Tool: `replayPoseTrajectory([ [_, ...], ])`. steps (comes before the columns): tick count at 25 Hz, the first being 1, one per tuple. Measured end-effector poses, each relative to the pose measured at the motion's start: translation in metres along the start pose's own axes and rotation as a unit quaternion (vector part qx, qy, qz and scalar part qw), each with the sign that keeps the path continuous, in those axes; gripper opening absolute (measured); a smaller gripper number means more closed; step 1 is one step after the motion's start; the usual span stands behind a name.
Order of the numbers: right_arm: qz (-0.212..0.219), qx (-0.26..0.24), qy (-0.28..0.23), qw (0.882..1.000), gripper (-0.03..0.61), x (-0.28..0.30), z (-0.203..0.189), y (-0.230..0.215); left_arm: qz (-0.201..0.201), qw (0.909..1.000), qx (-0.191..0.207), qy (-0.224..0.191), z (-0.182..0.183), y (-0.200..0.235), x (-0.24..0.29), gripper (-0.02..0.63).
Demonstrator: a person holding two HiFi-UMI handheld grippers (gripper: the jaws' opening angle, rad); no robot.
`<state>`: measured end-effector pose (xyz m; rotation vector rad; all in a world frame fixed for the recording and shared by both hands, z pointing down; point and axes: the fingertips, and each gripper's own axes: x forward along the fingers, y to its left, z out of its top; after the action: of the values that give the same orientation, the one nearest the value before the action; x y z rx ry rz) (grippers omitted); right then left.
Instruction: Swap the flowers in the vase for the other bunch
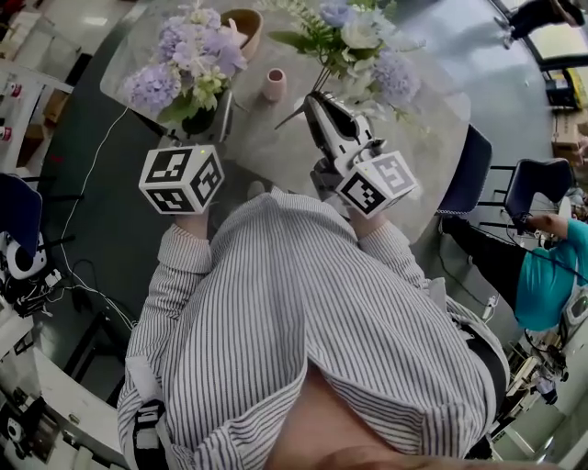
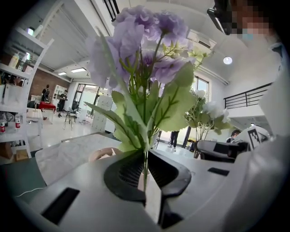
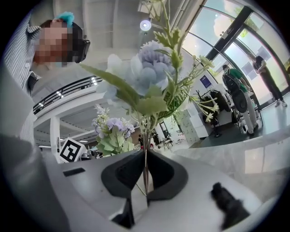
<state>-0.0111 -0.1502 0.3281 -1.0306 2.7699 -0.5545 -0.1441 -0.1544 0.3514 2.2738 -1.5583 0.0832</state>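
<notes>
Across the top of the head view spreads a pale marble table (image 1: 266,142), and below it the striped shirt (image 1: 303,321) of the person holding both tools fills most of the frame. Over the table's left side a purple bunch (image 1: 184,60) of flowers with broad green leaves is held up, clear of the tabletop. Over its right side a blue and white bunch (image 1: 358,41) is held up in the same way. The left gripper (image 2: 146,170) has its jaws nearly together, pinching the thin green stems of the purple bunch between its dark pads. The right gripper (image 3: 146,174) is likewise closed to a narrow slit on the stems of the blue and white bunch, which rise straight out of the jaws. A tan bowl (image 1: 243,26) sits at the far edge of the table between the two bunches. Nearer the person, the small pink vase (image 1: 274,84) stands upright on the marble between the two bunches, apart from both.
</notes>
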Motion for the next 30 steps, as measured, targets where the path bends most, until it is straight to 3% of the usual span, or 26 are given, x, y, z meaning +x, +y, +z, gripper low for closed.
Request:
replayPoseTrajectory([
  [12,0.018,0.008,0.041,0.999,0.034,0.001,-0.012,-0.004,-0.002,0.9996,-0.026,0.012,-0.025,-0.012,0.004,0.040],
  [21,0.015,0.004,0.053,0.998,0.034,0.000,-0.015,-0.005,0.006,0.9996,0.004,0.029,-0.035,-0.016,0.000,0.040],
  [30,0.004,0.009,0.053,0.999,0.035,-0.001,-0.017,-0.010,-0.002,0.9993,0.000,0.038,-0.039,-0.015,0.004,0.040],
])
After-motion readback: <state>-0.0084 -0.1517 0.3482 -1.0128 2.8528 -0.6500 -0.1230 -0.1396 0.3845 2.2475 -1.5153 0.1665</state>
